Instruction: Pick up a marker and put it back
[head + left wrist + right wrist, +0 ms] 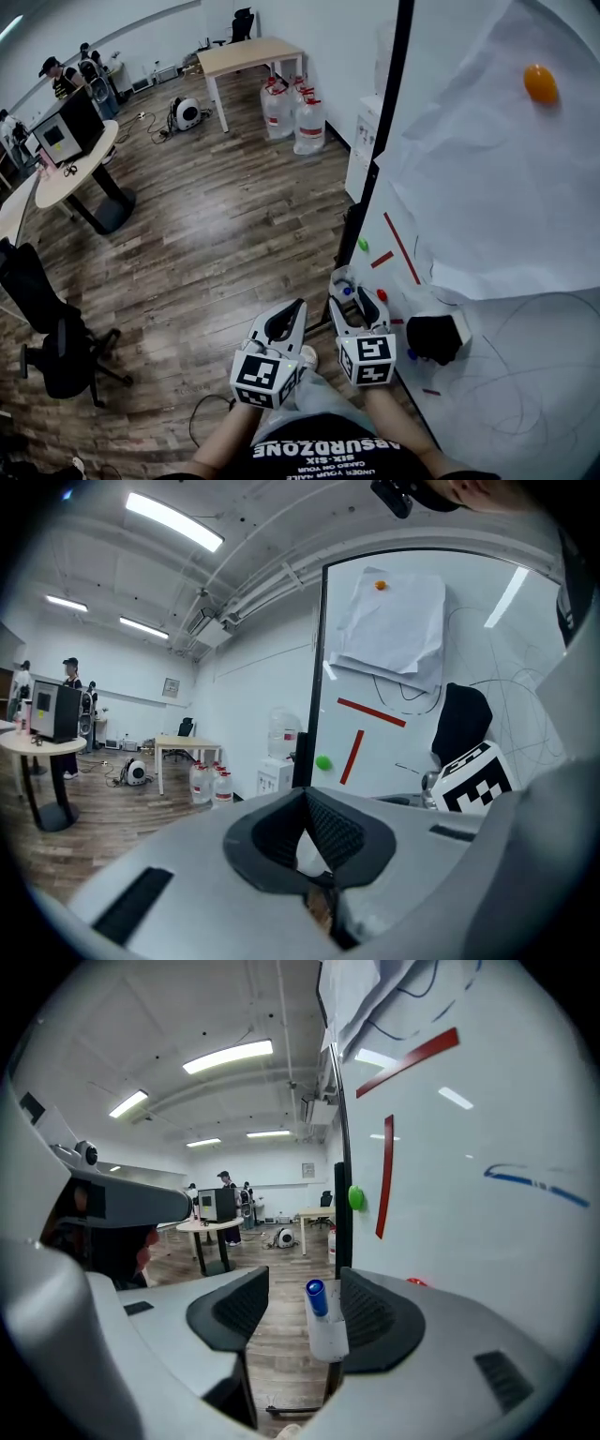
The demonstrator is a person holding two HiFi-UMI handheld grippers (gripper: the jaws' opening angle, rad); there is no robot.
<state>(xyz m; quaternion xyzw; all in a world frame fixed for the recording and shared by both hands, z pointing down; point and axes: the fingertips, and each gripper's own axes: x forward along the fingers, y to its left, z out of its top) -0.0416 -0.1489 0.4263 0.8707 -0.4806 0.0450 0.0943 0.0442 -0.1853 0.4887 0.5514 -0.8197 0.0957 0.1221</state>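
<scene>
A marker (324,1324) with a white body and a blue cap (349,292) stands at the lower left corner of the whiteboard (525,356). My right gripper (302,1283) is open around it: the marker lies close against the right pad, and the left pad stands well apart from it. In the head view the right gripper (359,296) points at the board's bottom edge. A red-capped thing (382,294) sits just to the right of it. My left gripper (295,311) hovers beside it over the floor, its jaws shut (307,799) on nothing.
A black eraser (433,337) clings to the board near my right gripper. Higher up are a green magnet (363,245), red strips (401,246) and paper sheets (487,159) under an orange magnet (540,82). Water bottles (295,117), a table (248,56), a round desk (80,169) and a chair (56,347) stand on the floor.
</scene>
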